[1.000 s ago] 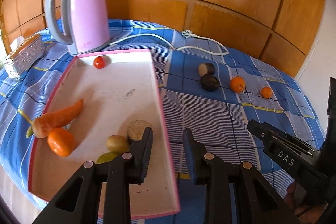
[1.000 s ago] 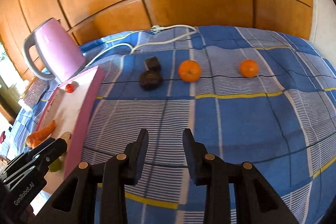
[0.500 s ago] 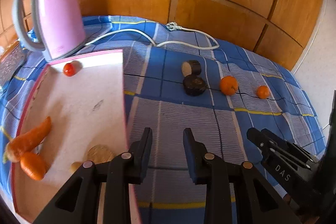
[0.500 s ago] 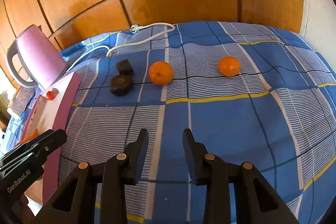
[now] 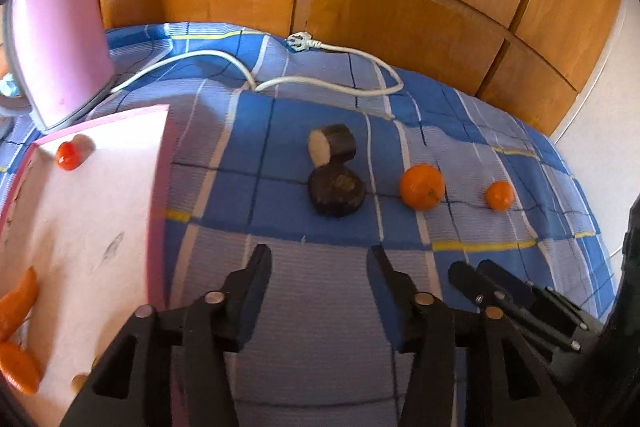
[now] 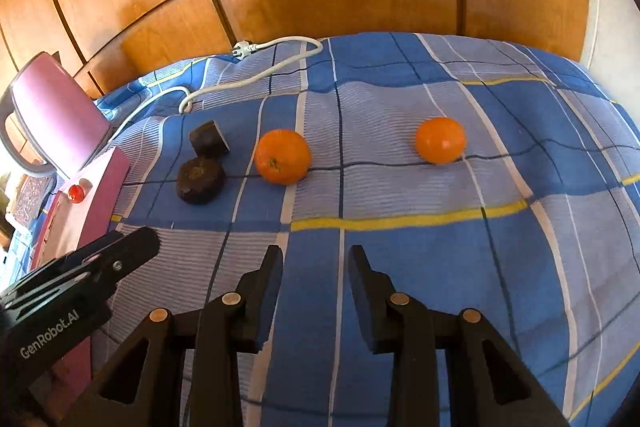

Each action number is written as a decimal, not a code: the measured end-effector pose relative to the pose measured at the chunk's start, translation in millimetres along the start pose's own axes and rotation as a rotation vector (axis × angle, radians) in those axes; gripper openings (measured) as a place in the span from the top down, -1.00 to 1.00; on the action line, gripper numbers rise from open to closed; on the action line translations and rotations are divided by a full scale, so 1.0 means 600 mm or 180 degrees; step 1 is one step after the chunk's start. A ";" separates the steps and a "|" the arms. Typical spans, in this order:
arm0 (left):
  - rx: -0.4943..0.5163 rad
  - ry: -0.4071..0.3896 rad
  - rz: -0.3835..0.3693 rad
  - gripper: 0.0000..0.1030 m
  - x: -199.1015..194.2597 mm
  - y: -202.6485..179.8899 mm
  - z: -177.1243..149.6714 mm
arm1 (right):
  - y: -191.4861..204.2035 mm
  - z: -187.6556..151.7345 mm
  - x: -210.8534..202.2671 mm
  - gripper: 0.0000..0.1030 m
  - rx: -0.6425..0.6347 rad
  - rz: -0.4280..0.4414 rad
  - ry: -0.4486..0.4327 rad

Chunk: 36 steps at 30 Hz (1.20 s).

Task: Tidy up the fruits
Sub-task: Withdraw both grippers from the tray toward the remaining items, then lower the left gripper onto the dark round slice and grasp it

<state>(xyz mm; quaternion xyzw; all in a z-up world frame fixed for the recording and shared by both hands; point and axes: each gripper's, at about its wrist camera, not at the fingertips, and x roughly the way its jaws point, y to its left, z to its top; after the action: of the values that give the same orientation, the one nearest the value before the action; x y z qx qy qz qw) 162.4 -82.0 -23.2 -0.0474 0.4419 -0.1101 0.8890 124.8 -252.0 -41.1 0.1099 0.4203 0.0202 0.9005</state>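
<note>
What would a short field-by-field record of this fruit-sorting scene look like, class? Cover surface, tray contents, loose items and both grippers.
surface: blue checked cloth
tray: pink tray at the left, holding a small red tomato and a carrot
loose items: two dark pieces, large orange, smaller orange
background: pink kettle, white cord
left gripper: jaws just opened wider, nothing between them
right gripper: jaws apart, empty

The kettle (image 5: 56, 39) is cut off at the left wrist view's top and left edges. The carrot (image 5: 16, 303) and an orange (image 5: 18, 367) run off the left edge.
</note>
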 end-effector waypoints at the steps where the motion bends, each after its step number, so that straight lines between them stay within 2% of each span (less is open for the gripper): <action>1: 0.0009 -0.0011 -0.0001 0.01 0.005 -0.003 0.006 | 0.000 0.003 0.003 0.34 -0.0018 0.0010 0.0007; 11: -0.0019 0.0068 0.0007 0.01 0.072 -0.012 0.050 | -0.001 0.022 0.031 0.34 -0.0170 0.0024 0.0041; 21: 0.0031 0.0094 0.0043 0.01 0.115 -0.017 0.069 | 0.005 0.038 0.048 0.34 -0.0253 0.0060 0.0015; 22: 0.0061 0.0085 0.0053 0.02 0.116 -0.019 0.070 | 0.005 0.039 0.050 0.34 -0.0261 0.0066 0.0017; 23: 0.0076 0.0075 0.0042 0.15 0.117 -0.019 0.070 | 0.006 0.040 0.050 0.34 -0.0269 0.0071 0.0018; 27: -0.0062 0.0013 -0.0039 0.16 0.108 -0.002 0.065 | 0.010 0.045 0.054 0.34 -0.0325 0.0110 0.0016; 30: -0.0235 -0.0068 0.0034 0.17 0.084 0.016 0.051 | 0.015 0.048 0.054 0.23 -0.0369 0.0119 -0.0015; 33: -0.0383 -0.0137 0.0165 0.16 0.065 0.032 0.029 | 0.023 0.053 0.057 0.22 -0.0432 0.0122 -0.0047; 36: -0.0387 -0.0190 0.0214 0.16 0.061 0.037 0.015 | 0.033 0.061 0.064 0.15 -0.0518 0.0064 -0.0077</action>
<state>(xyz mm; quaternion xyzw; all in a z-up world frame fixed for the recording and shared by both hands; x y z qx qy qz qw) 194.6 -69.2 -50.4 -0.0897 0.4224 -0.0516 0.9005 178.6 -234.0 -42.9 0.0409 0.4052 0.0620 0.9112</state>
